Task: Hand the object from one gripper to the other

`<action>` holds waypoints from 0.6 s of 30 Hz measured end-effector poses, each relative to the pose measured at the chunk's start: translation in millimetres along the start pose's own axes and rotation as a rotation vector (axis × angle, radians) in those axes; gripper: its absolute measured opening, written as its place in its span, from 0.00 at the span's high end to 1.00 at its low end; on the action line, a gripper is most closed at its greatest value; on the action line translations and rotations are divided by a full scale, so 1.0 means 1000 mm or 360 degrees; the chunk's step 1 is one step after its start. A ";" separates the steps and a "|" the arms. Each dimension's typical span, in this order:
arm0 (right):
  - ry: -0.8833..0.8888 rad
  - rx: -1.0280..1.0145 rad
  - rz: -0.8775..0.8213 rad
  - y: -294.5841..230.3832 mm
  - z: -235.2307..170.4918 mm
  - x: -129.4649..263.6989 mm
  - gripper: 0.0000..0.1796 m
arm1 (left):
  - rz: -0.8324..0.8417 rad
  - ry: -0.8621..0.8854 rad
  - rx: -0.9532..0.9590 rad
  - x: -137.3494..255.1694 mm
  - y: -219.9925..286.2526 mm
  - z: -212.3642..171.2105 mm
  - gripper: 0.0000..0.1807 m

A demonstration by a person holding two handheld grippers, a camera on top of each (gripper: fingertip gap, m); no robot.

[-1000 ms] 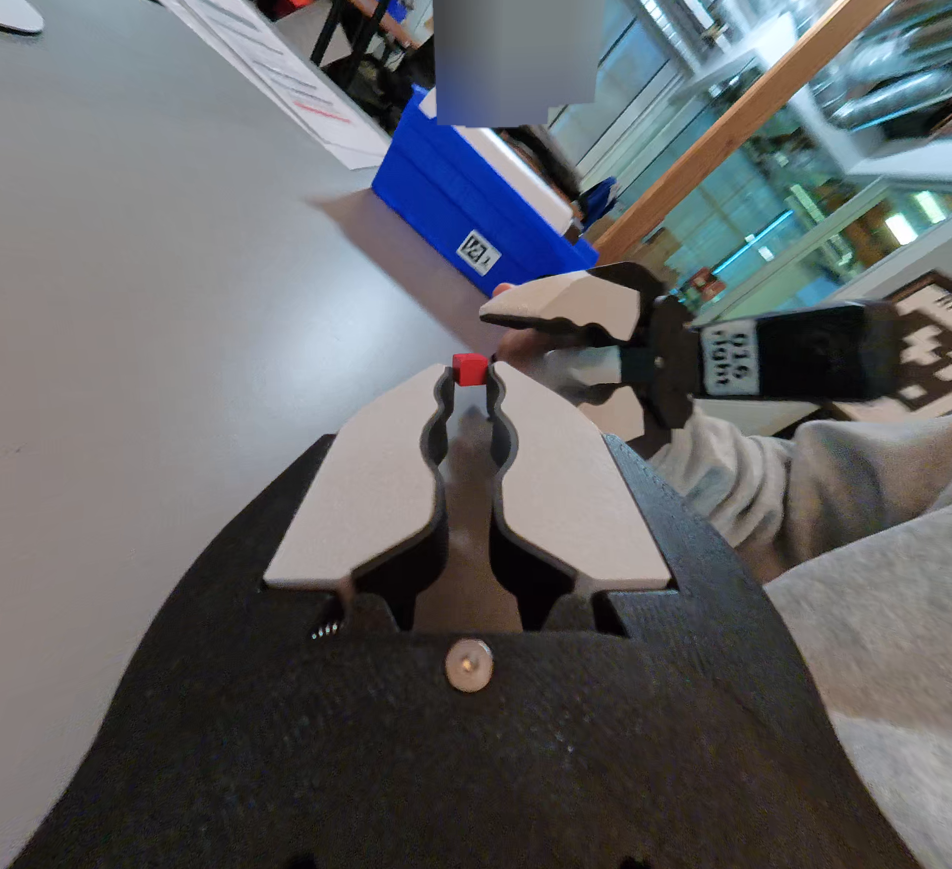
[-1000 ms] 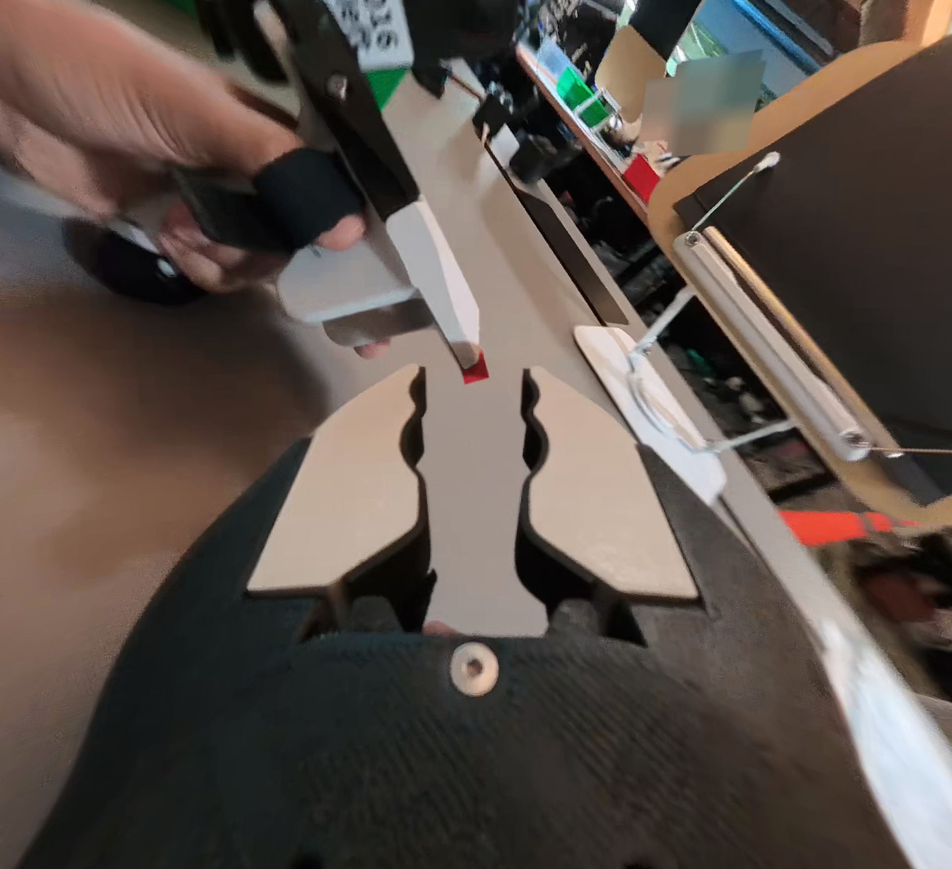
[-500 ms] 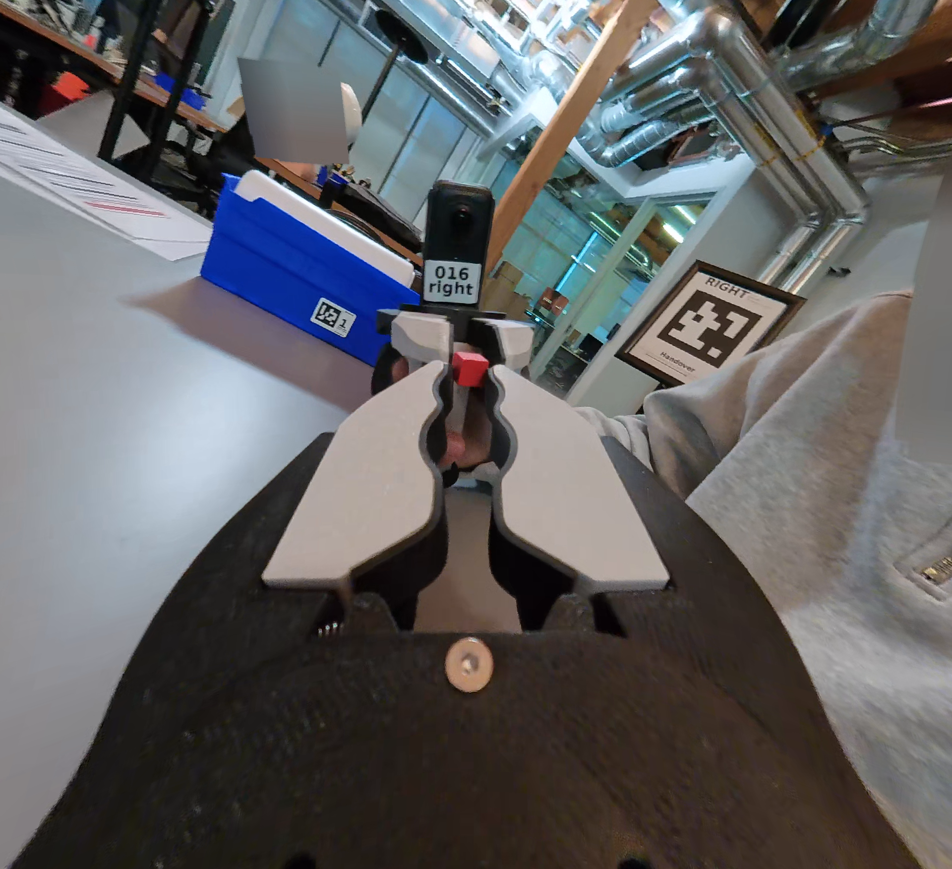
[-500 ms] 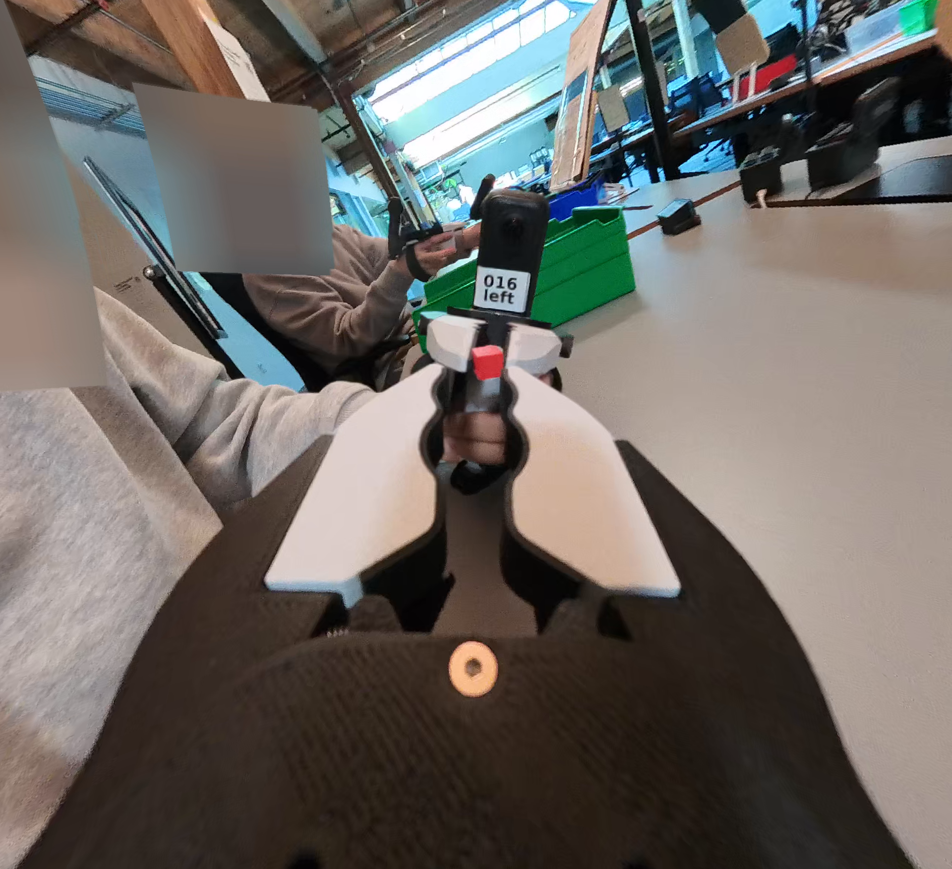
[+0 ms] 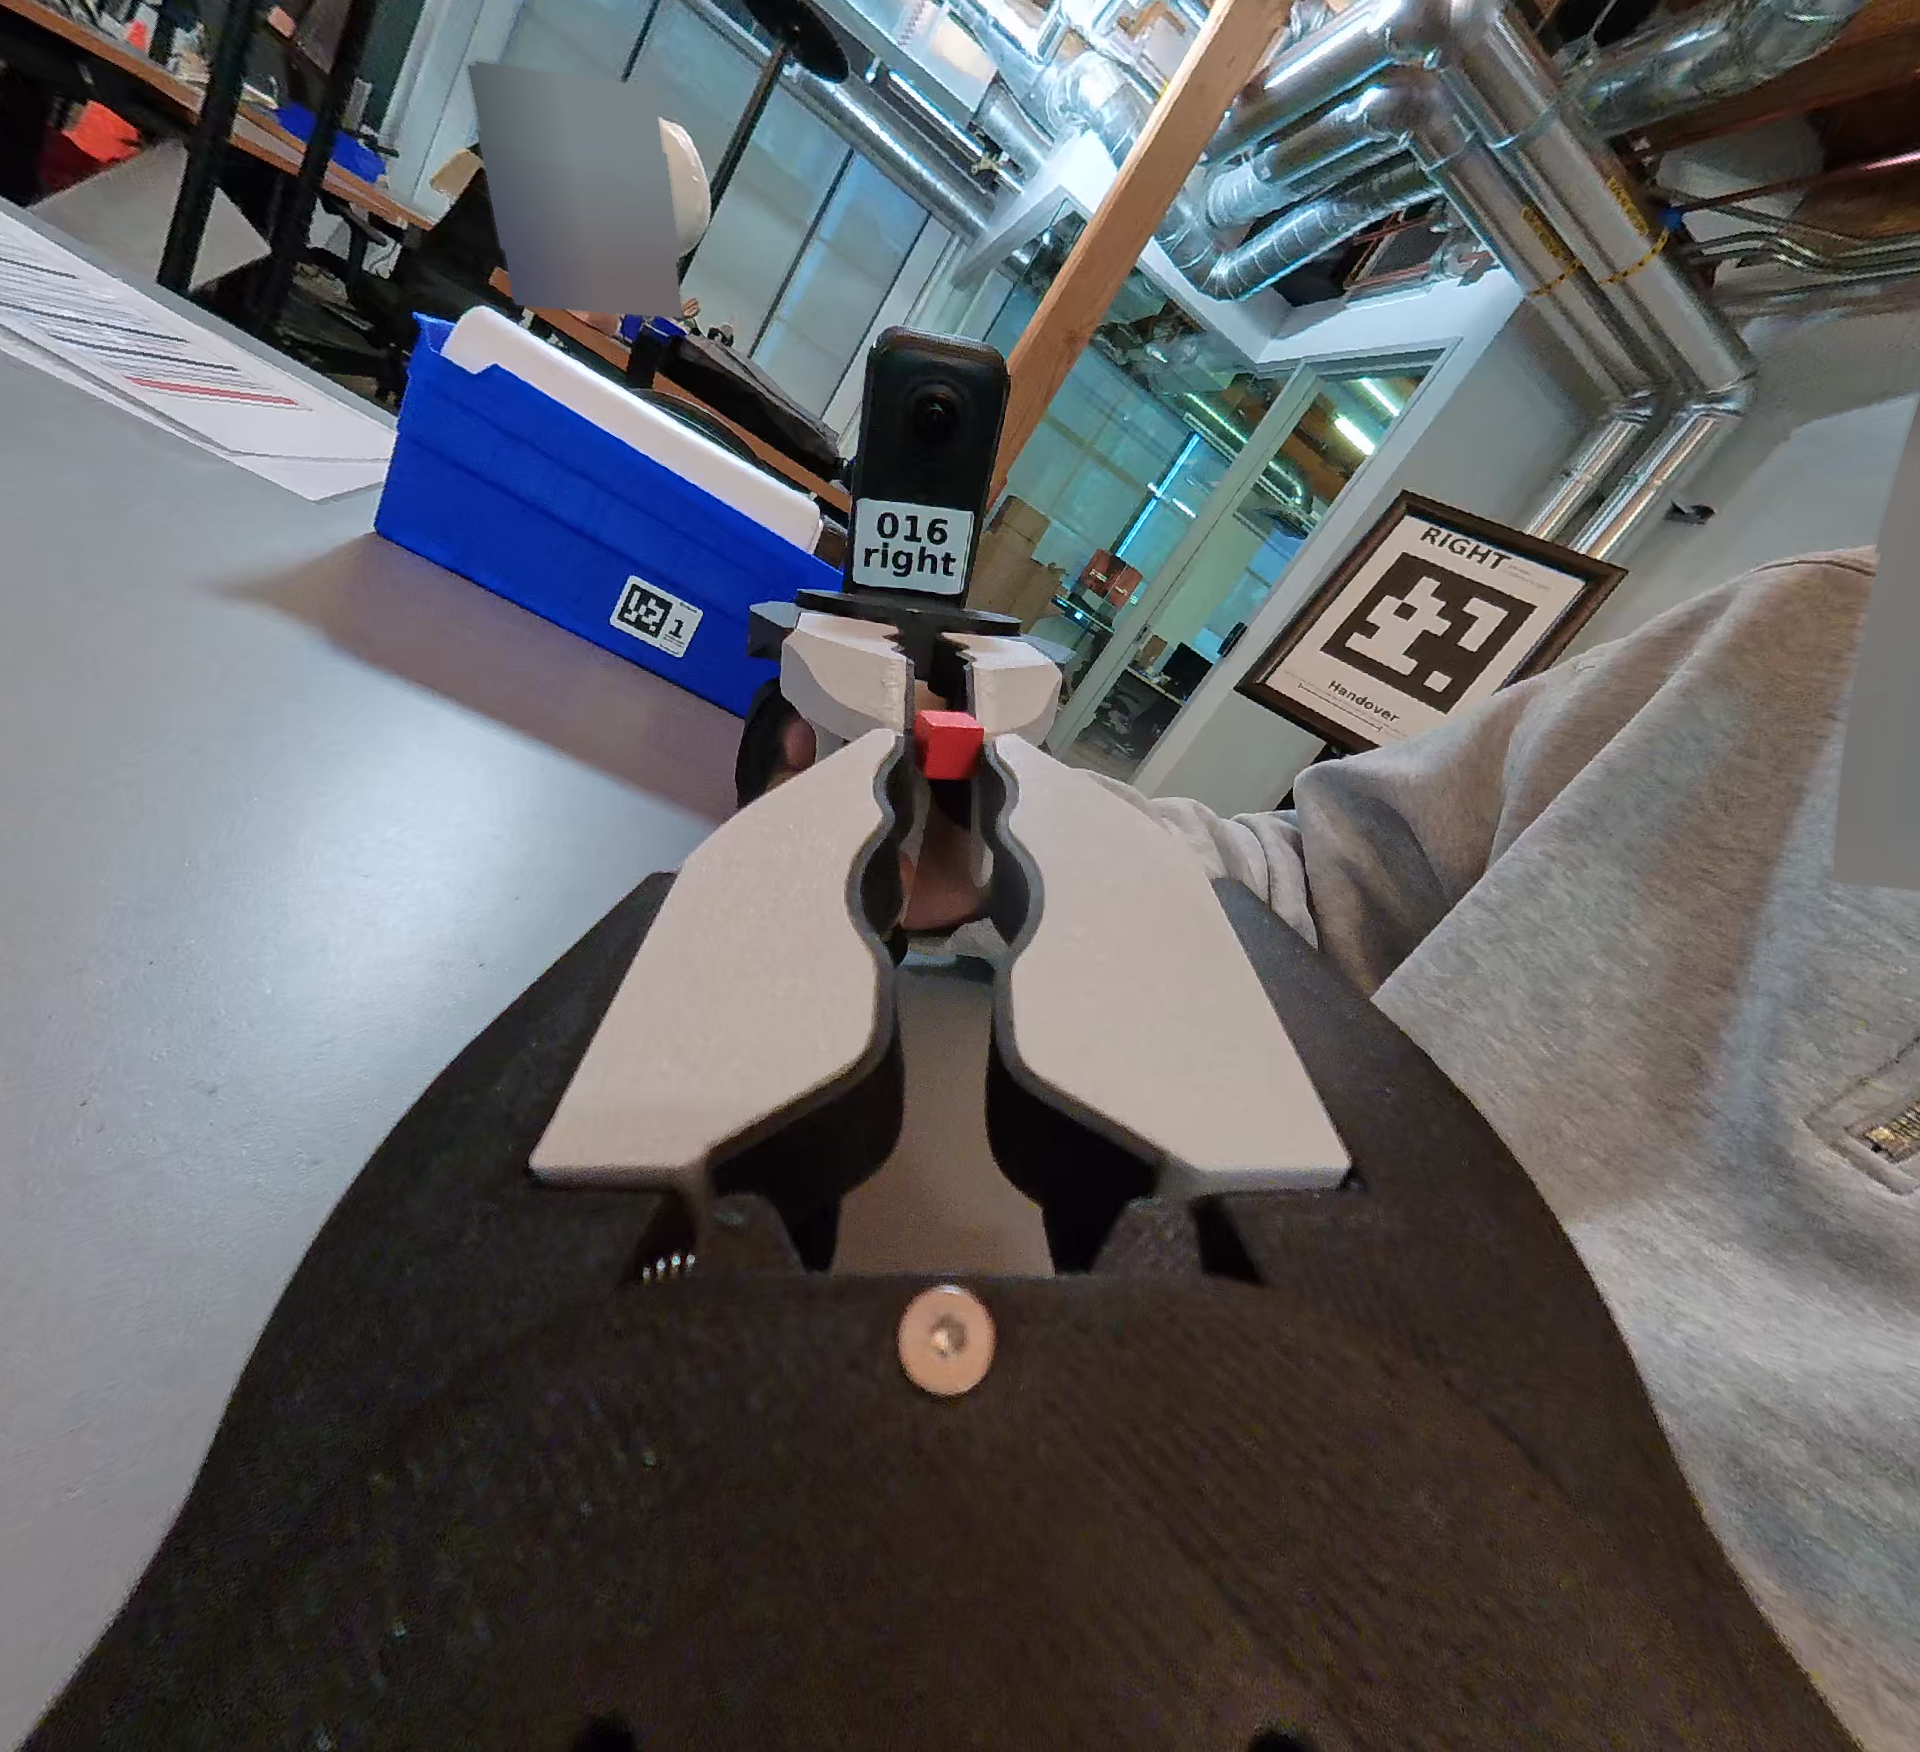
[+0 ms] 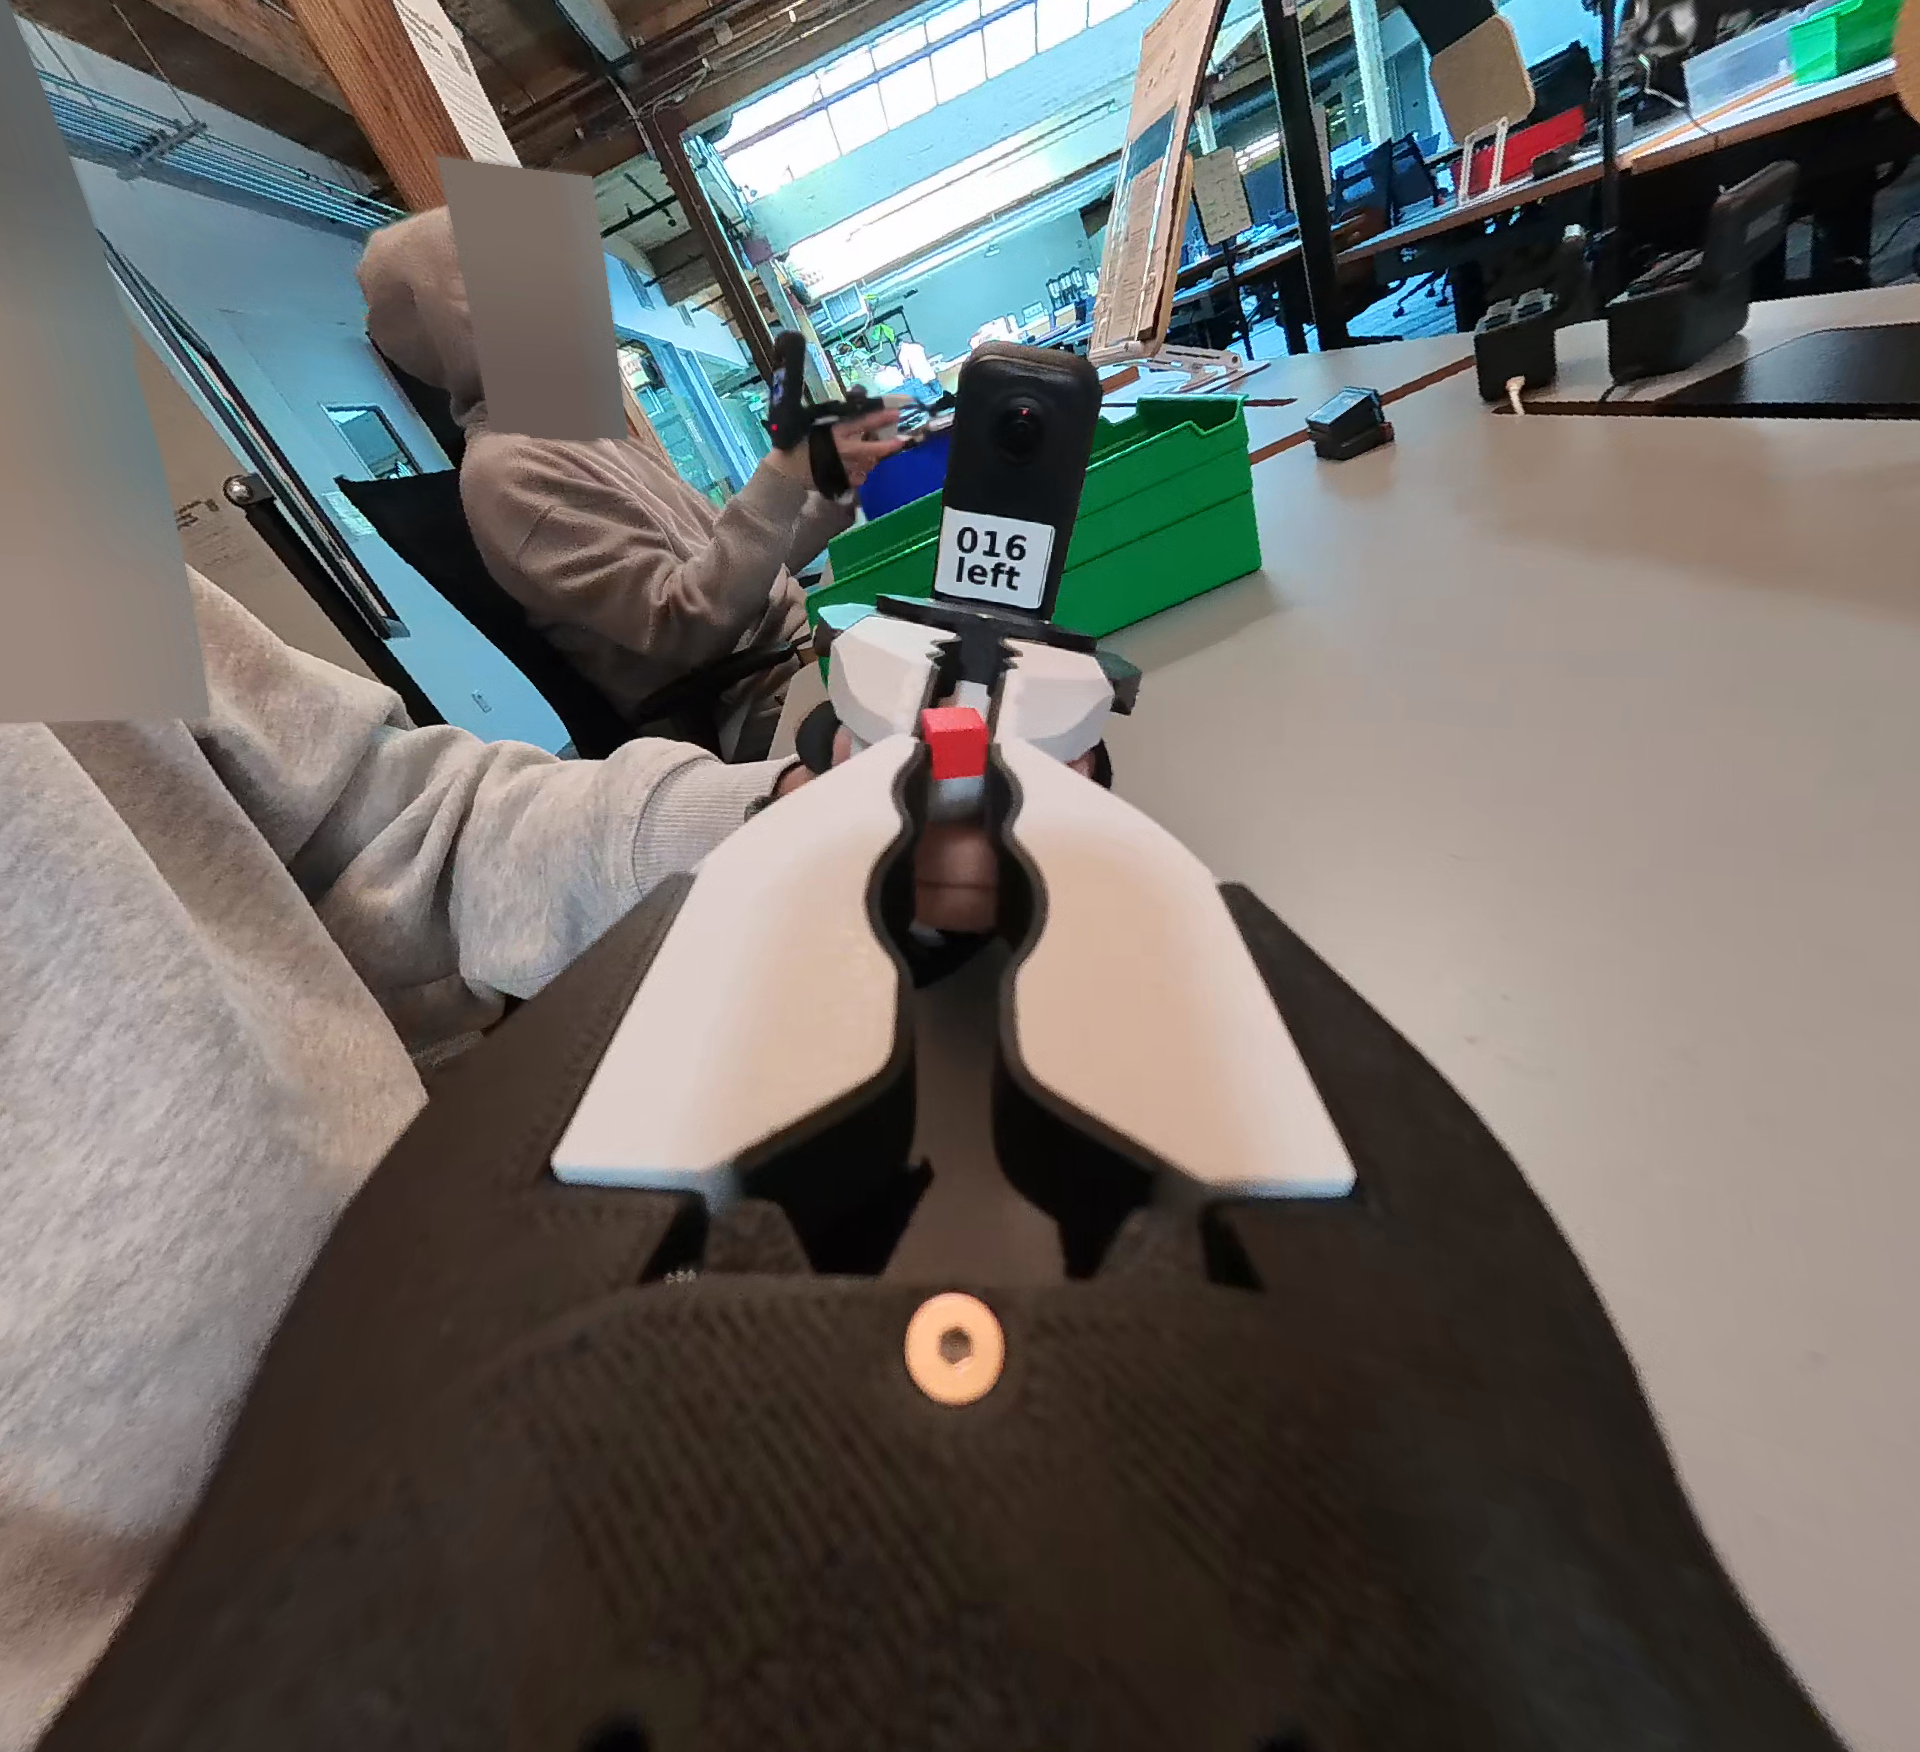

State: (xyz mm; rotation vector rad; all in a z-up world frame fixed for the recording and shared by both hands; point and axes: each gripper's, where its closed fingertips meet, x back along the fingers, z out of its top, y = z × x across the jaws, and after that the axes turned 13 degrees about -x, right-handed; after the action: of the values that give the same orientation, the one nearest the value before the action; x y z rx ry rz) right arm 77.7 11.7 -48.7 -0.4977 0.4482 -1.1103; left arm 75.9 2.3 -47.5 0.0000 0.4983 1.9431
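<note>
A small red cube [image 5: 948, 744] is held in the air between my two grippers, which face each other tip to tip. My left gripper [image 5: 945, 752] is shut on the cube at its fingertips. My right gripper [image 6: 958, 757] is also shut on the same cube [image 6: 956, 741] from the opposite side. The right gripper [image 5: 925, 679] shows head-on just behind the cube in the left wrist view. The left gripper [image 6: 961, 689] shows head-on in the right wrist view. Hands hold both handles, partly hidden behind the fingers.
The grey table [image 5: 260, 819] lies below. A blue bin [image 5: 540, 507] and a paper sheet [image 5: 156, 362] are at the far left. A green bin [image 6: 1153, 507] and small black devices [image 6: 1351, 435] are beyond the left gripper. A seated person [image 6: 603, 539] is behind. Both grippers' tips are close together, under 4 cm apart.
The right gripper swung round to face the left one head-on and closed from wide open onto the cube. Both grippers tilted up from the table. The left stayed shut on the cube.
</note>
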 end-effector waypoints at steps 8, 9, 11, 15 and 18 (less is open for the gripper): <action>0.0003 0.0045 -0.0052 0.003 0.000 0.001 0.94 | 0.0036 0.0006 0.0012 0.000 -0.003 -0.001 0.94; 0.0007 0.0051 -0.0057 0.004 0.001 0.001 0.94 | 0.0044 0.0002 0.0003 0.000 -0.003 -0.001 0.94; 0.0015 0.0048 -0.0058 0.004 0.002 0.002 0.94 | 0.0060 -0.0005 -0.0003 -0.001 -0.005 -0.001 0.93; 0.0043 0.0049 -0.0067 0.005 0.005 0.004 0.94 | 0.0072 -0.0004 0.0022 0.000 -0.007 -0.002 0.92; 0.0048 0.0109 -0.0121 0.007 0.007 0.006 0.94 | 0.0091 0.0003 0.0045 0.001 -0.010 -0.002 0.91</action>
State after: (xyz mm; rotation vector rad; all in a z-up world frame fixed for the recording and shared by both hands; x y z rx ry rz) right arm 89.5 9.5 -48.0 -0.4414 0.4192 -1.2039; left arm 83.6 6.2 -52.9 0.0311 0.5322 1.9916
